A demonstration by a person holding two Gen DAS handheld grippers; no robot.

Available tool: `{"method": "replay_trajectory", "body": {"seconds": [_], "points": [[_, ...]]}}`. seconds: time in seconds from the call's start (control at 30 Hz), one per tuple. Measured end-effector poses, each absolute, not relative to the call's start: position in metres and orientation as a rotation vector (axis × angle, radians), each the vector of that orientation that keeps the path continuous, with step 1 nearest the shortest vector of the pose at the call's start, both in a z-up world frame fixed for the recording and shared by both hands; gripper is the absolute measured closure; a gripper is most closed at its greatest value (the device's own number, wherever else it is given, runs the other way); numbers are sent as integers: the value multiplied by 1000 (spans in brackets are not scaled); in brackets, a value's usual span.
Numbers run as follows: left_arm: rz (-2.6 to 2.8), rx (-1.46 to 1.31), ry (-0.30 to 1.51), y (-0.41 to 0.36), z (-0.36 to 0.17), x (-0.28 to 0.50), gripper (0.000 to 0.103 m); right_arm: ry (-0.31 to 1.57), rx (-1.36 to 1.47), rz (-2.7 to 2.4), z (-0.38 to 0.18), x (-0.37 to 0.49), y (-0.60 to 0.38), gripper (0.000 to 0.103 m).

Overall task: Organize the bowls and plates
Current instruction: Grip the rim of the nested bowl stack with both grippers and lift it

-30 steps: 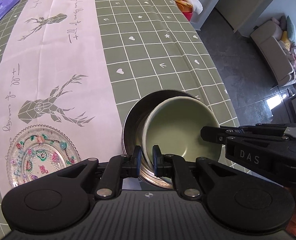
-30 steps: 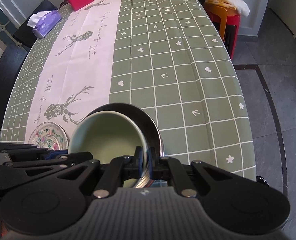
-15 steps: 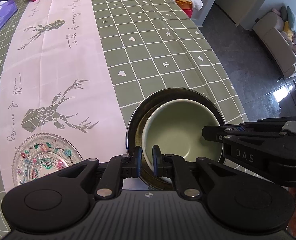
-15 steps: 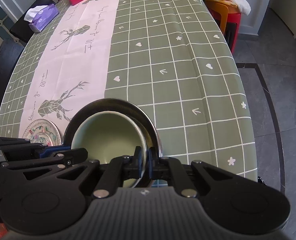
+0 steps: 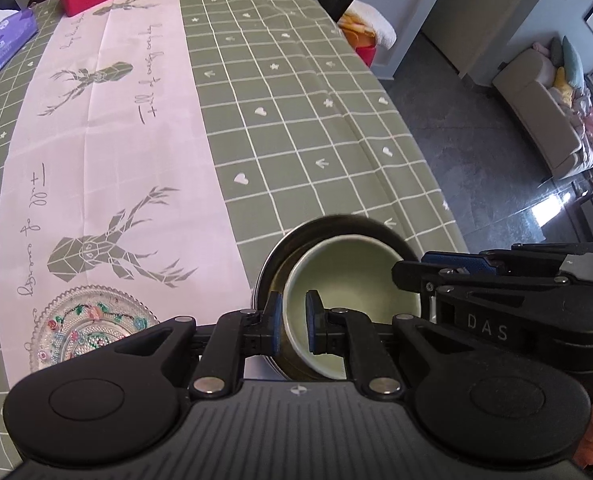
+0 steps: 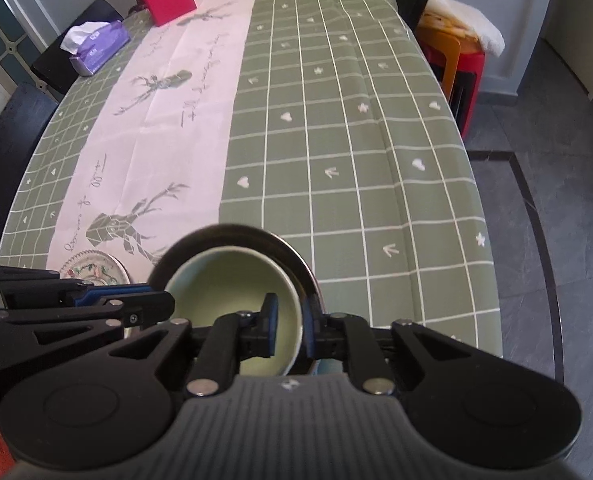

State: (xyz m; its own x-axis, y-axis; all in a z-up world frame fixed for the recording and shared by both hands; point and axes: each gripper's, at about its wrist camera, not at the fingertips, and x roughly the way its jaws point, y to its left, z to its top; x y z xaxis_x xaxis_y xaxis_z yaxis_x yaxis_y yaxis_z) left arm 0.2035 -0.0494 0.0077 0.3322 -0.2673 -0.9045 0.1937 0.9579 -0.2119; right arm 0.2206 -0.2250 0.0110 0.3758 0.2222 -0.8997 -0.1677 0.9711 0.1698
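Both cameras ride the grippers, angled steeply down, close over the table's near edge. Left view faces from the green bowl [image 5: 352,276]'s left, right view from its right. Both share bowl, glass plate [image 5: 92,328], tablecloth [image 6: 336,128].

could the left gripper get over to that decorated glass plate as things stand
Probably not yet: the left gripper is shut on the green bowl rim inside the metal bowl. Once it lets go, the decorated glass plate lies close by, with nothing between.
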Motion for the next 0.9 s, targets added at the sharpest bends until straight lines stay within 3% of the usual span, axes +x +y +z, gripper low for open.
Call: {"method": "replay_trajectory", "body": {"seconds": [0.17,0.3,0.37,0.47,0.9], "points": [[-333,-145,1147,-38,17,201,57,1114,45,251,22,216,-229,65],[-360,-169,1120,-32,15,198,45,1125,71,241,17,214,-237,54],[-367,-177,1104,-28,12,196,33,1143,100,235,11,214,-242,49],[-382,-191,1089,-23,4,194,27,1181,169,224,-2,215,-252,36],[-351,-300,1164,-7,-51,201,25,1294,371,212,-53,216,-266,35]]}}
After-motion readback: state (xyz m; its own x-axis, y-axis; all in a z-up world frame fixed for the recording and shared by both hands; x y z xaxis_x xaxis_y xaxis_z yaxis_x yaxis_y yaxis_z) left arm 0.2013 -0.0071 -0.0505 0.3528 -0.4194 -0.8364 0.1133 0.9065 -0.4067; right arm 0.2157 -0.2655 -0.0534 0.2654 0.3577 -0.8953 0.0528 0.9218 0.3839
